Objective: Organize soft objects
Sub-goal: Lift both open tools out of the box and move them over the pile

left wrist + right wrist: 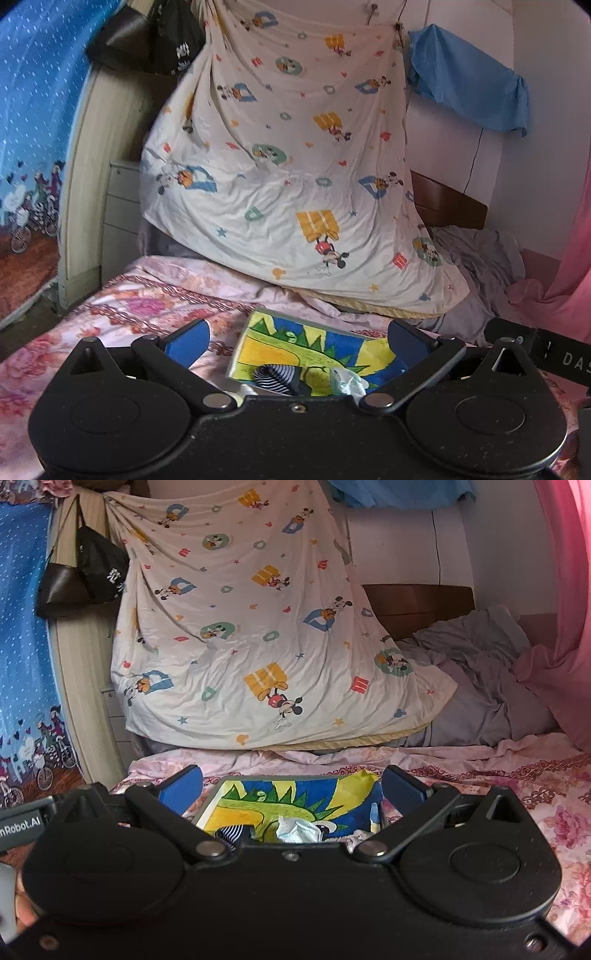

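A flat box with a yellow, green and blue dinosaur picture (310, 350) lies on the flowered bedspread (122, 306). A striped sock (275, 376) and a crumpled pale face mask (349, 382) rest on it. My left gripper (299, 338) hovers over the box, open, nothing between its blue pads (186, 343). In the right wrist view the same box (295, 801) holds the mask (297, 829), the striped sock (231, 834) and a white lacy piece (356, 838). My right gripper (291, 788) is open above it, empty.
A cartoon-print sheet (291, 155) hangs down to the bed behind the box. Crumpled grey bedding (476, 672) and a pink curtain (561, 627) lie to the right. Black bags (81, 576) hang on the left beside a blue curtain (33, 110). The other gripper's body (561, 354) shows at right.
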The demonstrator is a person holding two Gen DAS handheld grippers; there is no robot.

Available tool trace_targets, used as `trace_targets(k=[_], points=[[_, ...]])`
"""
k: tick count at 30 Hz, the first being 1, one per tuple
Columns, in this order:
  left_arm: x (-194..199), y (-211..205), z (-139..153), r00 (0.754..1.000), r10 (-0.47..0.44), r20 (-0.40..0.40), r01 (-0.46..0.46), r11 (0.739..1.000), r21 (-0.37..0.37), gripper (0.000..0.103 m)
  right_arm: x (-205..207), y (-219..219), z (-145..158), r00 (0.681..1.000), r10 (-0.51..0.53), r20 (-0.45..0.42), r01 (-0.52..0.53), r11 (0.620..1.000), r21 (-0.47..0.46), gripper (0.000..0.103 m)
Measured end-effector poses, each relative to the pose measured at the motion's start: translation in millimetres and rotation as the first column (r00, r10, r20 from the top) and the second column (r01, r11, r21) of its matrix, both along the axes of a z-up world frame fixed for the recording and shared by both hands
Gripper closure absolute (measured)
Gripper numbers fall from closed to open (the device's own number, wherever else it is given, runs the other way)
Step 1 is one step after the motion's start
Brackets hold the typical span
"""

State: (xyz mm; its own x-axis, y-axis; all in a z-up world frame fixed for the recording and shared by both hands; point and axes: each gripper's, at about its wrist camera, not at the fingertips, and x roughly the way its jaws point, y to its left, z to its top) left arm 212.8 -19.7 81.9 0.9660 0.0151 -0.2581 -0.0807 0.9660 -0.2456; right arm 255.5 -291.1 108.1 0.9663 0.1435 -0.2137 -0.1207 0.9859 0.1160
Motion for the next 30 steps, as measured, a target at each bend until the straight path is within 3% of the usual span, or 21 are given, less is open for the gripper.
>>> trace_targets(k=[11,16,21,30], points=[[-62,16,-3,0.998,0.016,-0.056,-0.015,1.0,0.017,0.001,-70,15,-13,0.999,0.044,-0.002,-0.044,0.999,-0.032,0.001],[-83,23,-13,0.995,0.017,-0.094,-0.01,0.997,0.075,0.001,-89,21,-28,0.999,0.035,-0.04,-0.037,0.998,-0.041,0.001],[-96,33,-29,0.987,0.027,-0.158,-0.013,0.996,0.086,0.001,-109,30,-40,0.995,0.048,-0.083,-0.052,0.997,-0.049,0.001],[-91,45,-42,0.942,-0.003,-0.336,0.046,0.992,0.12,0.001,-127,59,-73,0.974,0.126,-0.189,-0.168,0.959,-0.226,0.001]])
